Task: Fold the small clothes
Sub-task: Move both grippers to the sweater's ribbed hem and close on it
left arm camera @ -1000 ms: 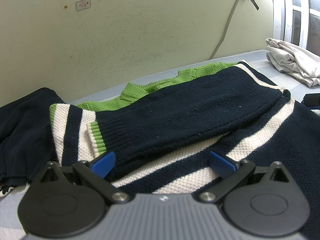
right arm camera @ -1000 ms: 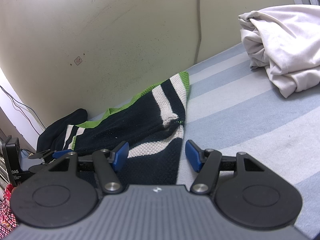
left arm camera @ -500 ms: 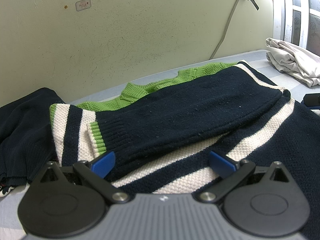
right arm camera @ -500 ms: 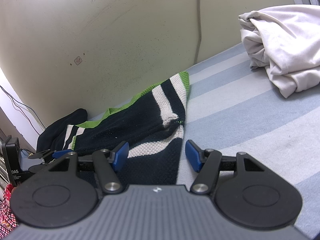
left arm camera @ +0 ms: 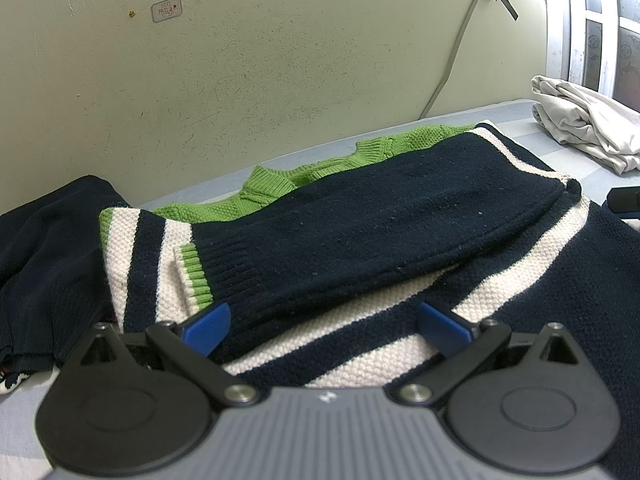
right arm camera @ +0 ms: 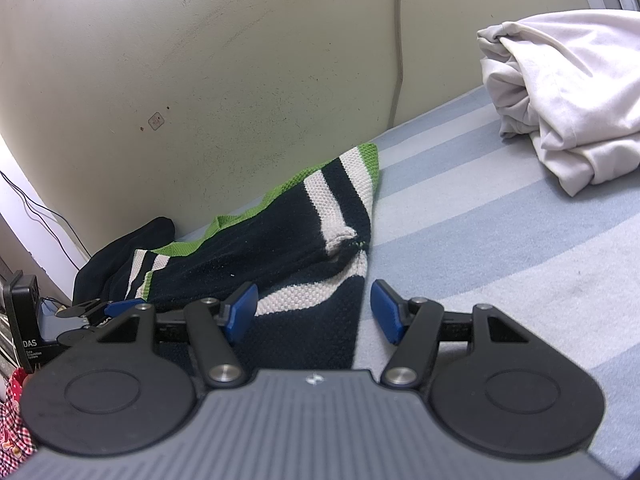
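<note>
A small knit sweater (left arm camera: 400, 220), navy with cream stripes and green collar and trim, lies flat on the striped bed. One navy sleeve (left arm camera: 360, 236) with a green cuff is folded across its body. My left gripper (left arm camera: 324, 322) is open and empty, low over the sweater's lower part near the cuff. In the right wrist view the sweater (right arm camera: 280, 248) lies ahead and to the left. My right gripper (right arm camera: 314, 312) is open and empty over the sweater's right edge, where it meets the bed sheet.
A dark navy garment (left arm camera: 44, 248) lies left of the sweater. A crumpled white cloth (right arm camera: 560, 92) sits at the far right near the window. The pale wall (left arm camera: 280, 60) runs close behind. The blue-striped sheet (right arm camera: 500, 248) spreads right. A black device (right arm camera: 24, 320) and red checked fabric (right arm camera: 12, 420) are at the far left.
</note>
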`<move>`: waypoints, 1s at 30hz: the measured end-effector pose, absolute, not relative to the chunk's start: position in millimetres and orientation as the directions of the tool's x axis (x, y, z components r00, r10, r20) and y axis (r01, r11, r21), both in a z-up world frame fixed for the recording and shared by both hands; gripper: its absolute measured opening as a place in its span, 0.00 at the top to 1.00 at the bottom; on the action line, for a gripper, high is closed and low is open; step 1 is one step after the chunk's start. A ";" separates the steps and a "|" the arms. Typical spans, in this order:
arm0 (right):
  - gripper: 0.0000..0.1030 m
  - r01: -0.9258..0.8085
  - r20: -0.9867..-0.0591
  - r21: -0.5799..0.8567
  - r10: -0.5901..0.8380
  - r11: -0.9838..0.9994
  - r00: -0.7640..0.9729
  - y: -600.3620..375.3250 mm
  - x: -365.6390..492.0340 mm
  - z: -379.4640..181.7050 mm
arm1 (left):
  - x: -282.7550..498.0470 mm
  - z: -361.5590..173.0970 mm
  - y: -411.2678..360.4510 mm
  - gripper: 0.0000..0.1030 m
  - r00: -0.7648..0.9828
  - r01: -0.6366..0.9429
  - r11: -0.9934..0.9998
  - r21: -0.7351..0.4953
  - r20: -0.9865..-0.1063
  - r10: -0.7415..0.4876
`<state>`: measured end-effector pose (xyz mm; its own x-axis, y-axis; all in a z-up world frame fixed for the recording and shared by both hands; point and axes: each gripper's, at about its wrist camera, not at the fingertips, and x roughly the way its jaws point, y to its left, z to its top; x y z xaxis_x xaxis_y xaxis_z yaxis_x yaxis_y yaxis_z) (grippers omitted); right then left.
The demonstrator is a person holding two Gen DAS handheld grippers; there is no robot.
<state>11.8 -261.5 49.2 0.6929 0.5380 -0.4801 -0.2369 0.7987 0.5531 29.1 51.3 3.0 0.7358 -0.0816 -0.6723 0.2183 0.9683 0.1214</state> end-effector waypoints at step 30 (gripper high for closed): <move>0.44 -0.199 -0.545 0.452 0.446 0.870 0.710 -270.6 3.6 62.8 | 6.4 7.2 59.8 0.00 0.716 0.213 0.969 0.128 -0.695 -0.065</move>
